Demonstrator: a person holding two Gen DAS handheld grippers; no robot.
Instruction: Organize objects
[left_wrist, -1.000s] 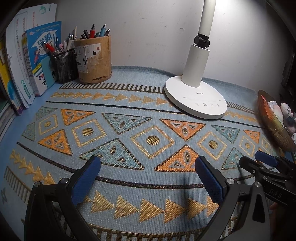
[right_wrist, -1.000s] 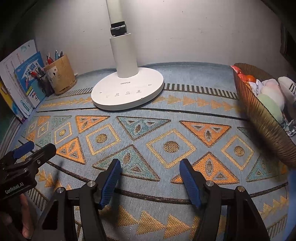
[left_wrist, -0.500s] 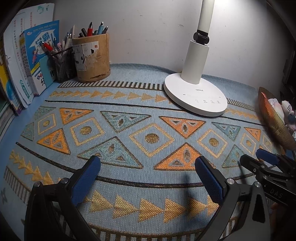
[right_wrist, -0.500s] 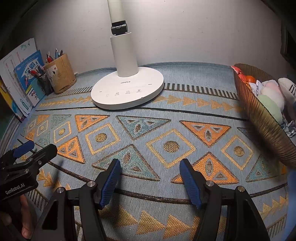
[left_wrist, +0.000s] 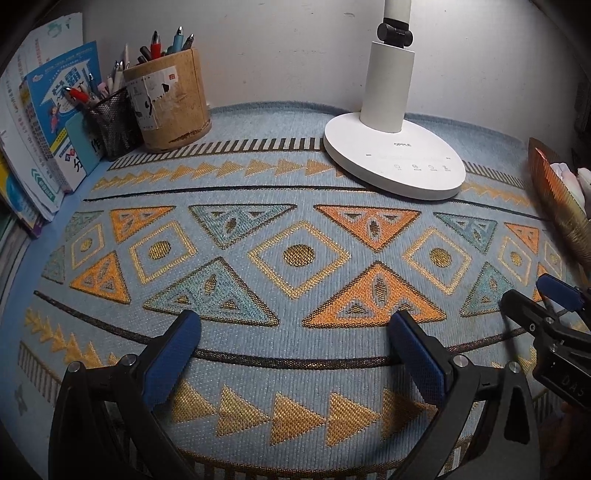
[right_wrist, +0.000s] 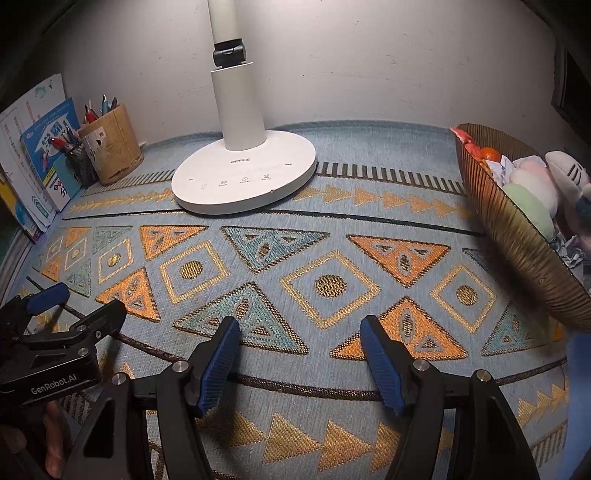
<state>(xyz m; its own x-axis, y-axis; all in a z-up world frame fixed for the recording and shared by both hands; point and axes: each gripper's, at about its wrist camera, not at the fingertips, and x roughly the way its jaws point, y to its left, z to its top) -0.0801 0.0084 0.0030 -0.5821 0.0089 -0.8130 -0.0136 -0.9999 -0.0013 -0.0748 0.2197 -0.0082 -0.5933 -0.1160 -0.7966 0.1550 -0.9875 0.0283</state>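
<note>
My left gripper (left_wrist: 295, 325) hovers open over the patterned mat (left_wrist: 295, 254), with nothing between its blue pads. My right gripper (right_wrist: 300, 328) hangs over the same mat to the right of it. Its jaws are opening and nothing is between them. Each gripper shows at the edge of the other's view: the right gripper (left_wrist: 546, 302) and the left gripper (right_wrist: 74, 306). A cork pen holder (left_wrist: 170, 99) and a black mesh pen cup (left_wrist: 110, 122), both full of pens, stand at the back left. A woven basket (right_wrist: 517, 236) at the right holds plush toys and an orange.
A white desk lamp with a round base (left_wrist: 395, 162) stands at the back middle against the wall. Books (left_wrist: 48, 129) lean upright at the far left beside the pen cups. The mat's front edge lies just below both grippers.
The left gripper has tipped slightly, so the lamp and pen holders sit a little higher in its view. The right gripper has stayed in place.
</note>
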